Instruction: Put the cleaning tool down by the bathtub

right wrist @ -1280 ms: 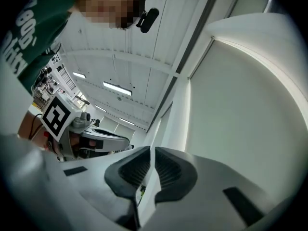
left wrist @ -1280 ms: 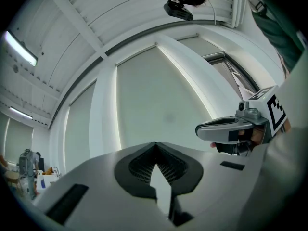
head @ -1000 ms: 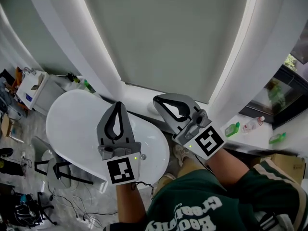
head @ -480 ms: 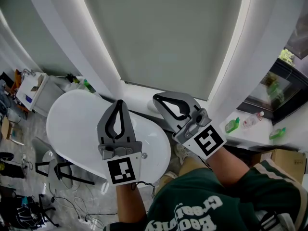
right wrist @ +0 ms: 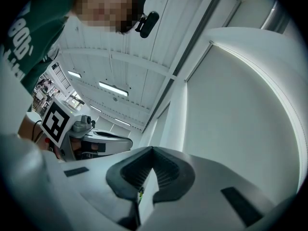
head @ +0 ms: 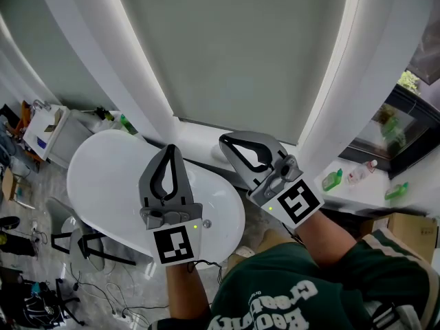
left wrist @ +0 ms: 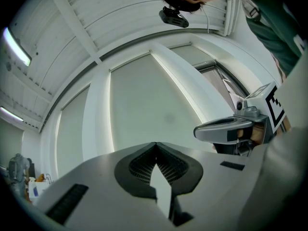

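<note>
We hold left gripper and right gripper raised above bathtub; jaws pressed together, empty, likely idle.

The floor carries a white bathtub, with loose cables beside it.
</note>
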A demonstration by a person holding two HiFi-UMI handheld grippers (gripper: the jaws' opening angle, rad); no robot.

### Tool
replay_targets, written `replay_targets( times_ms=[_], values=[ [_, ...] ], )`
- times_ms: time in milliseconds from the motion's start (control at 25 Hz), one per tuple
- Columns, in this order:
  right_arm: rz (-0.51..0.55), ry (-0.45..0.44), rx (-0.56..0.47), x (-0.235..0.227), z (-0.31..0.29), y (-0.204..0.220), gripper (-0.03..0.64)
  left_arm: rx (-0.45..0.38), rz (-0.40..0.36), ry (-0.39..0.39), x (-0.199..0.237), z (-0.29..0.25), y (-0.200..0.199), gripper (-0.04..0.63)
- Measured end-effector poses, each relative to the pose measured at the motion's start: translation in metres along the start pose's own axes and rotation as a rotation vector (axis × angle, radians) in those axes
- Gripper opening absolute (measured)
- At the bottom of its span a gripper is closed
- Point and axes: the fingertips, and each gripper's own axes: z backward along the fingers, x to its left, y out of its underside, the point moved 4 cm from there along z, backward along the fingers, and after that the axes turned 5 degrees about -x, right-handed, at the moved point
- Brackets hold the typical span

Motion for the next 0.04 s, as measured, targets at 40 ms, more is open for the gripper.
replay_targets(
  times_ms=[40],
  values=[
    [0.001, 0.001, 0.000, -0.0014, -0.0003, 0.0004, 0.015, 0.001, -0.001, 0.000, -0.0003, -0.0012, 0.0005, 0.008]
  ],
)
